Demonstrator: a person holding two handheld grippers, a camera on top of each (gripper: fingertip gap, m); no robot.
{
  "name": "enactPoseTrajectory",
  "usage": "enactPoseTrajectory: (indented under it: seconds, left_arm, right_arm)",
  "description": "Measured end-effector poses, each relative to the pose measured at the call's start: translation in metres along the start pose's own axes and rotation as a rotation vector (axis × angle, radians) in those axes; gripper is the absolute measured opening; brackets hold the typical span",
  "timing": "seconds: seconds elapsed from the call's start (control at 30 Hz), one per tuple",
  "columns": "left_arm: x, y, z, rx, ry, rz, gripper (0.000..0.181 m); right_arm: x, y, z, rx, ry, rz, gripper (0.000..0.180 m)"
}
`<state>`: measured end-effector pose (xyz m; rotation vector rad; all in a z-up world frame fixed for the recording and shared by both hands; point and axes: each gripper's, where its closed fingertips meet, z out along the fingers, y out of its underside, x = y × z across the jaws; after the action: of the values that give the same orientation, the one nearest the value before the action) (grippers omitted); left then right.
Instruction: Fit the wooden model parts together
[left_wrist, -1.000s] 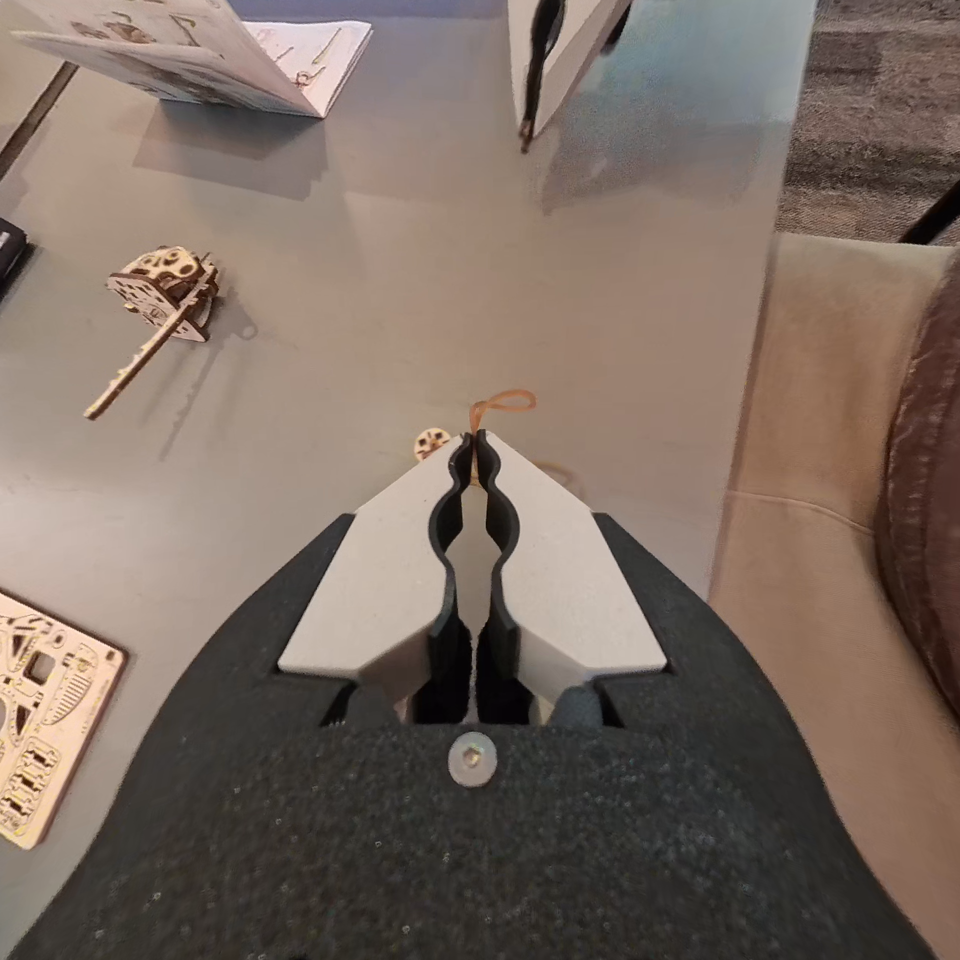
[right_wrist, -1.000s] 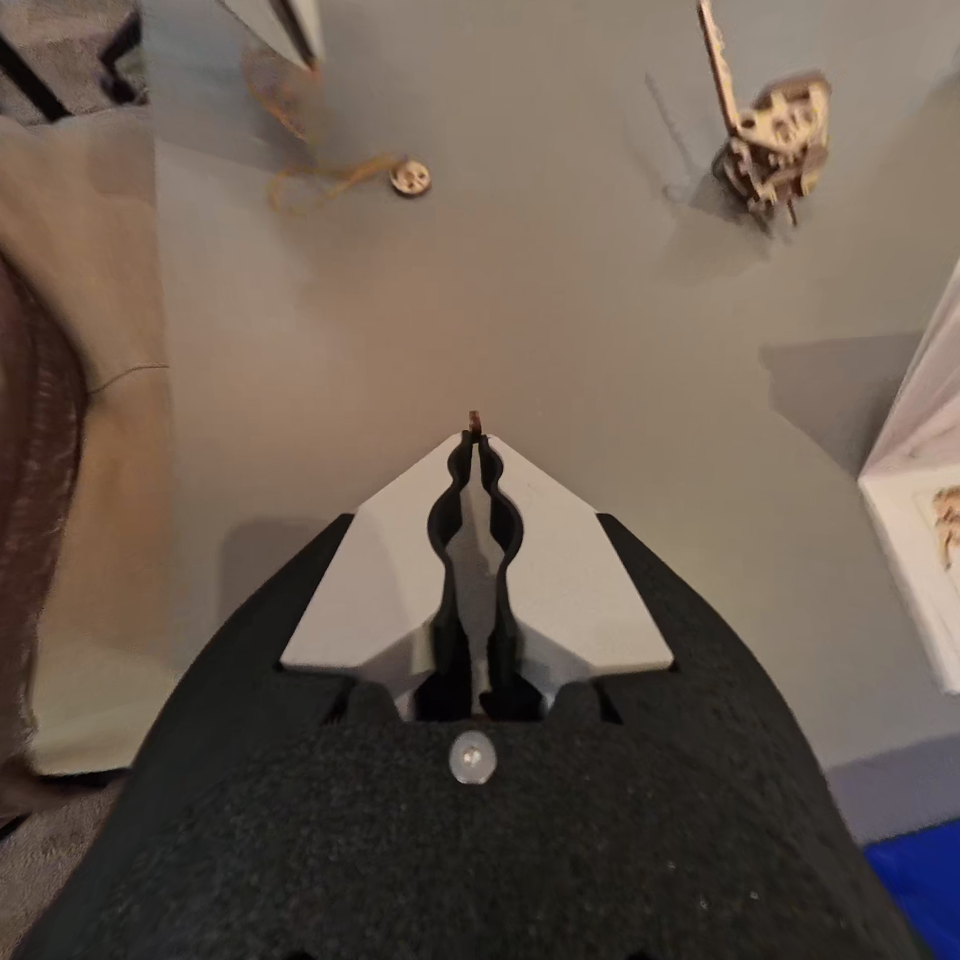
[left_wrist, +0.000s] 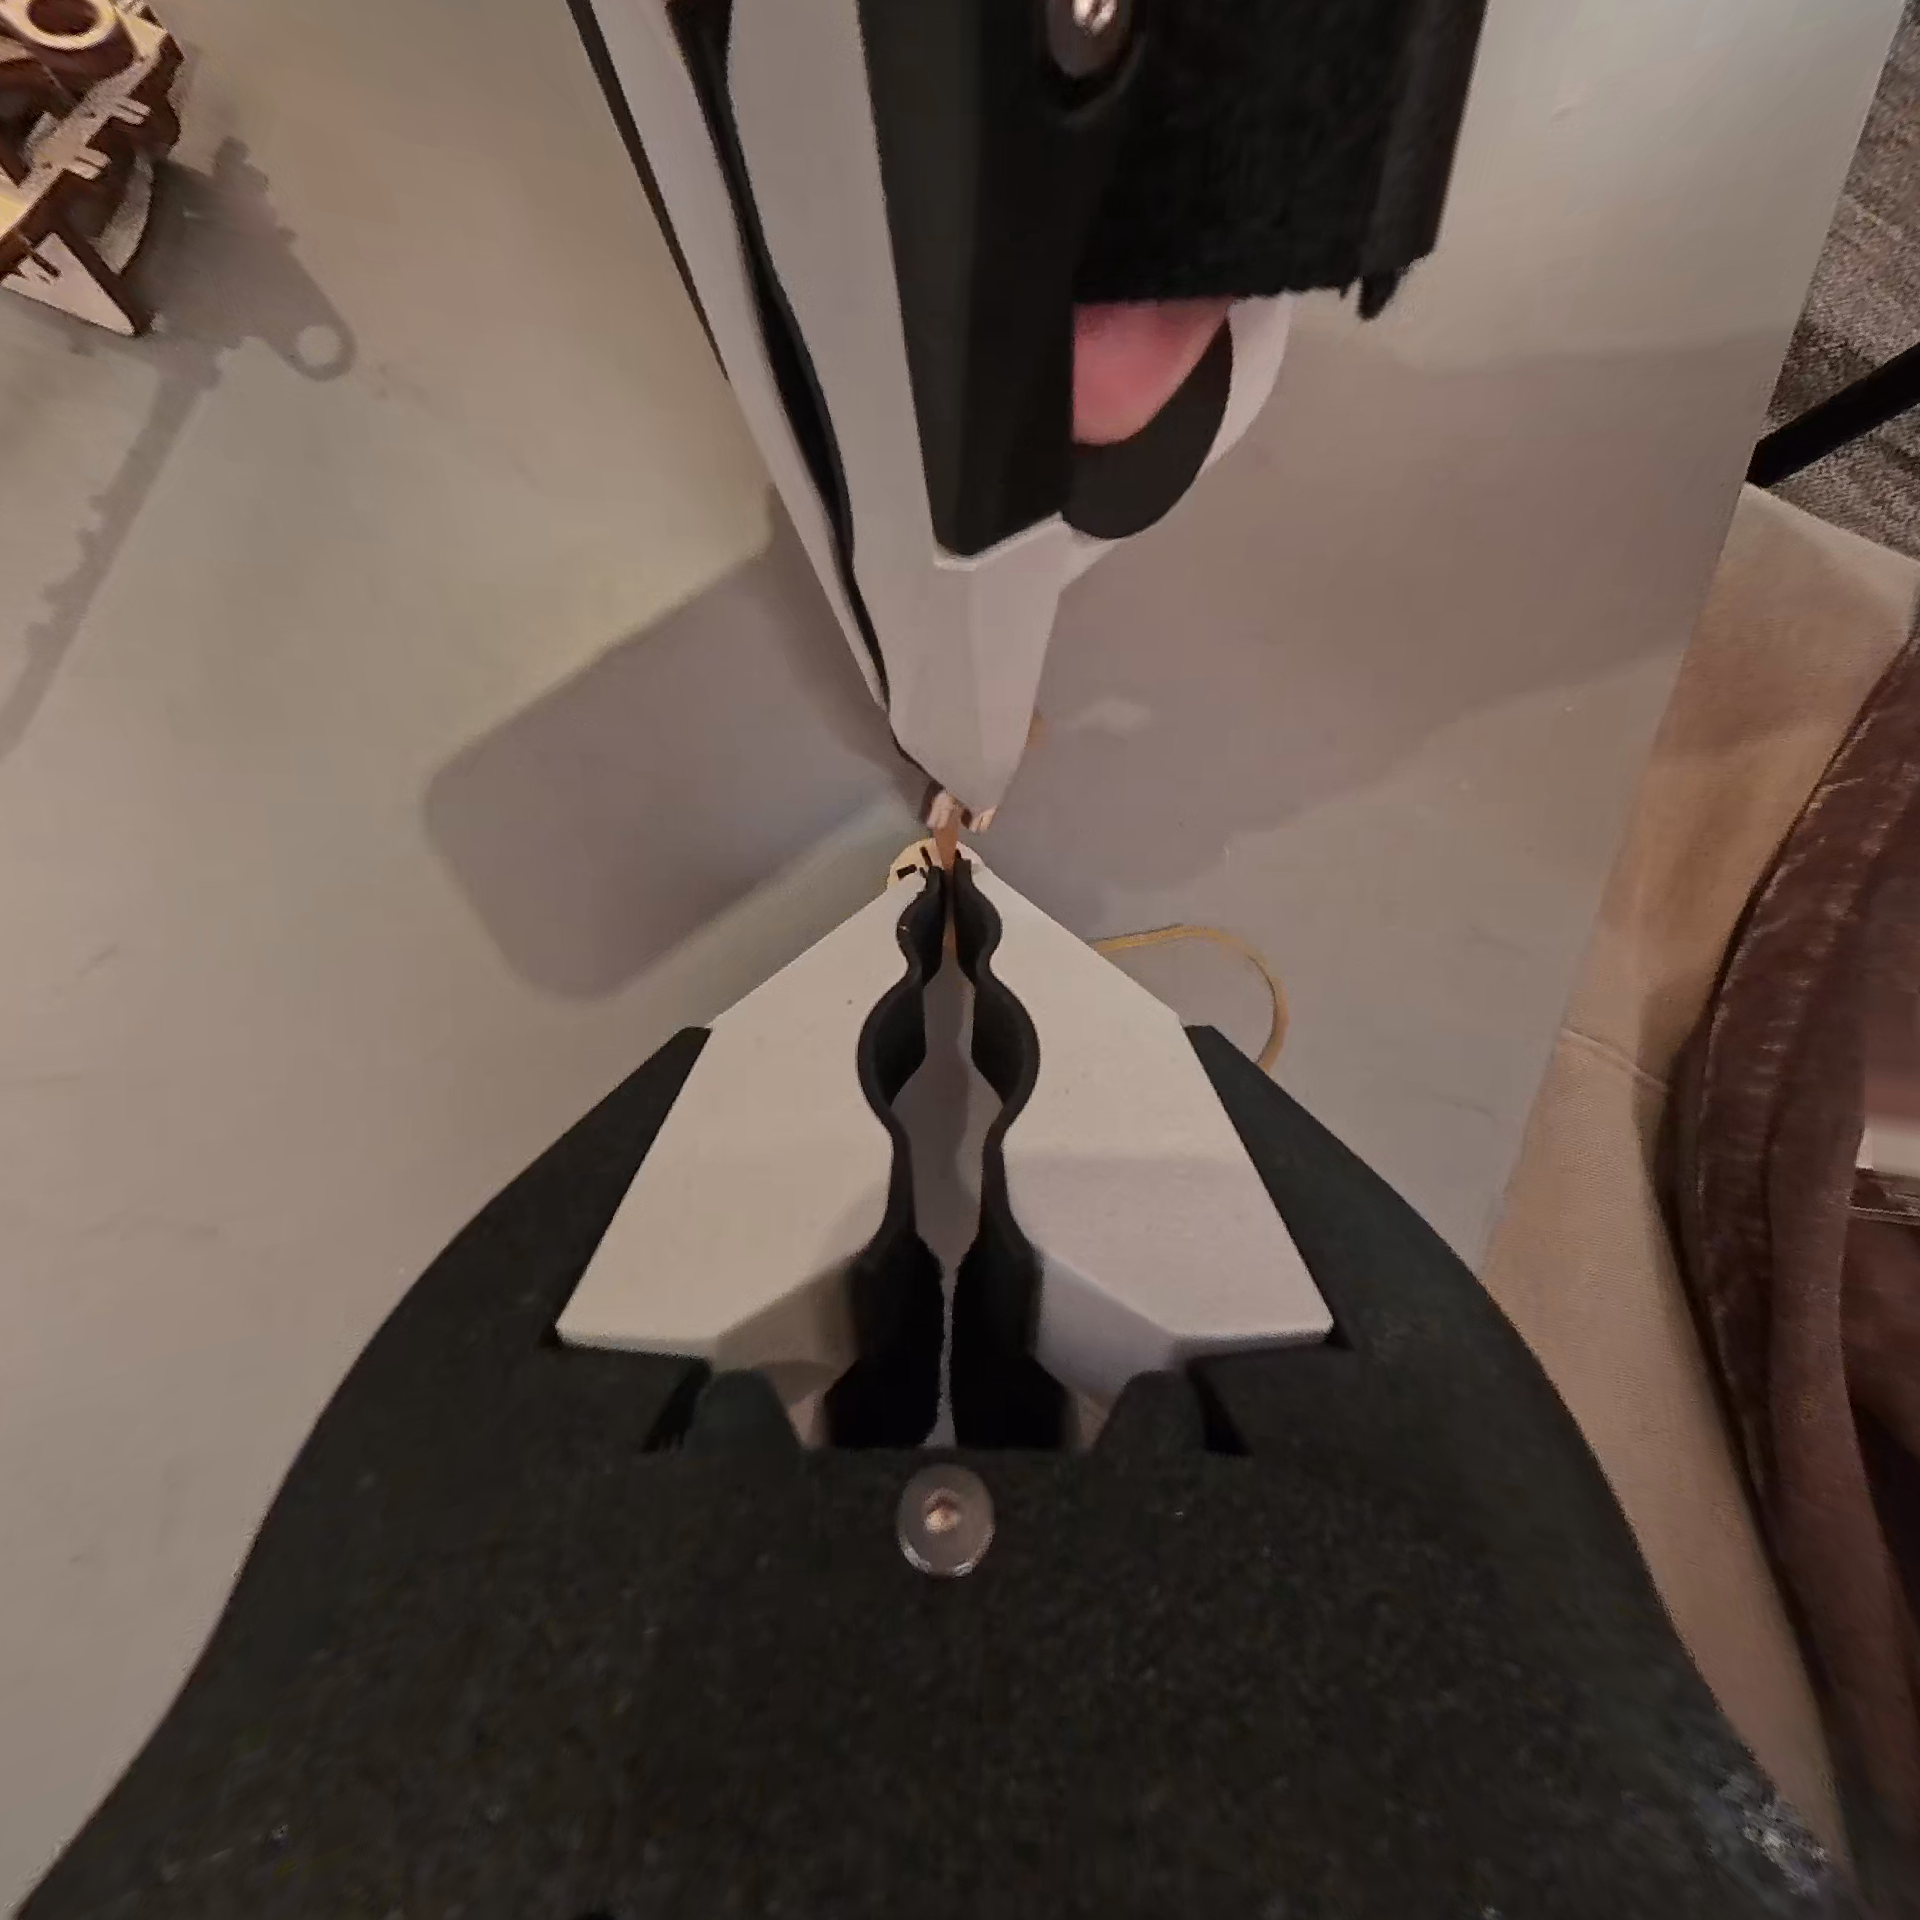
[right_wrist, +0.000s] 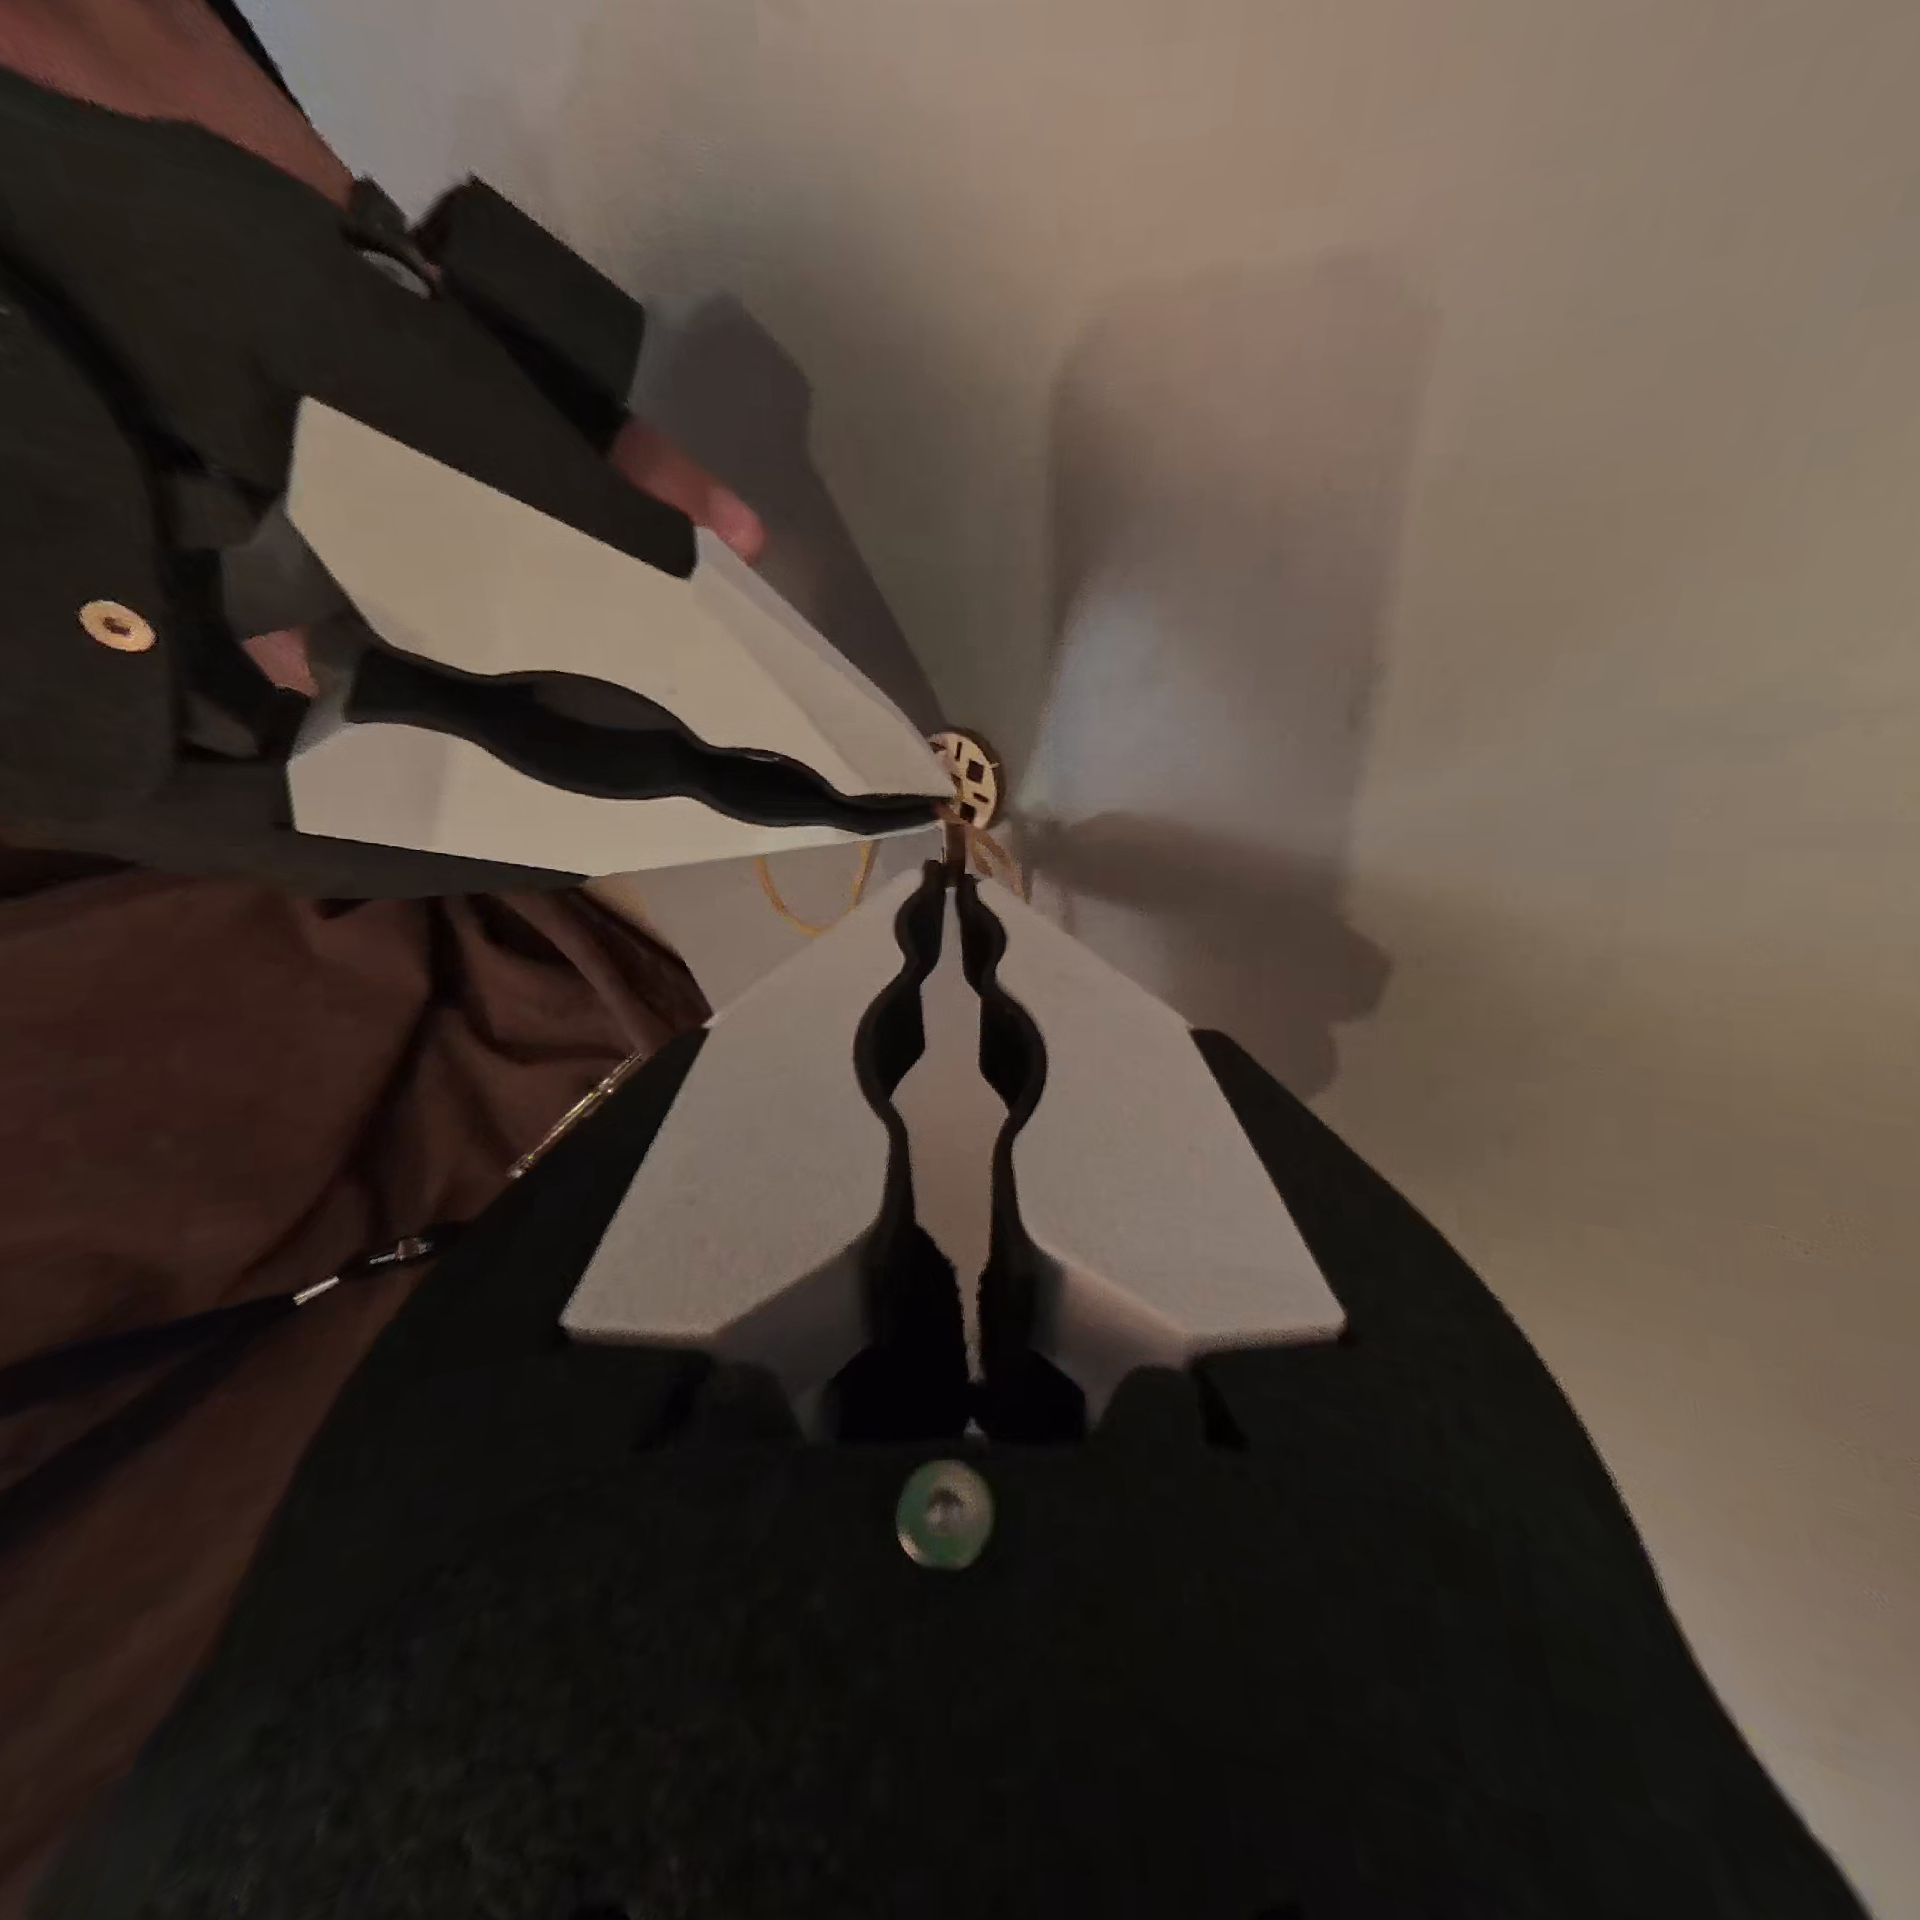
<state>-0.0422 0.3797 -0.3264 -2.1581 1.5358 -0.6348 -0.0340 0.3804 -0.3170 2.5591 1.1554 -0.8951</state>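
Right, both claws meet tip to tip over the grey table (left_wrist: 260, 1039): my left claw (left_wrist: 948, 883) pinches a small round pale wooden disc (right_wrist: 964, 779), my right claw (right_wrist: 943, 873) nips a thin wooden peg (left_wrist: 943, 831). Mating step; next needs fine alignment.

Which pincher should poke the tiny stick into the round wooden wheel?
Right, probably: the right gripper pinches the small brown wooden peg, tip almost at the round pale wooden disc with cut-outs. The left gripper is shut beside it.
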Motion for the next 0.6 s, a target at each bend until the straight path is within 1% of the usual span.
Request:
enactPoseTrajectory:
  seconds: [0.03, 0.6]
  left_arm:
    - [-0.0004, 0.0, -0.0001, 0.003, 0.0, -0.004, 0.0]
    - [-0.0034, 0.001, 0.0003, 0.029, 0.006, -0.024, 0.0]
  right_arm:
    - [-0.0002, -0.0011, -0.0004, 0.0, 0.007, -0.007, 0.001]
    - [0.0036, -0.0059, 0.0088, -0.133, 0.055, 0.025, 0.001]
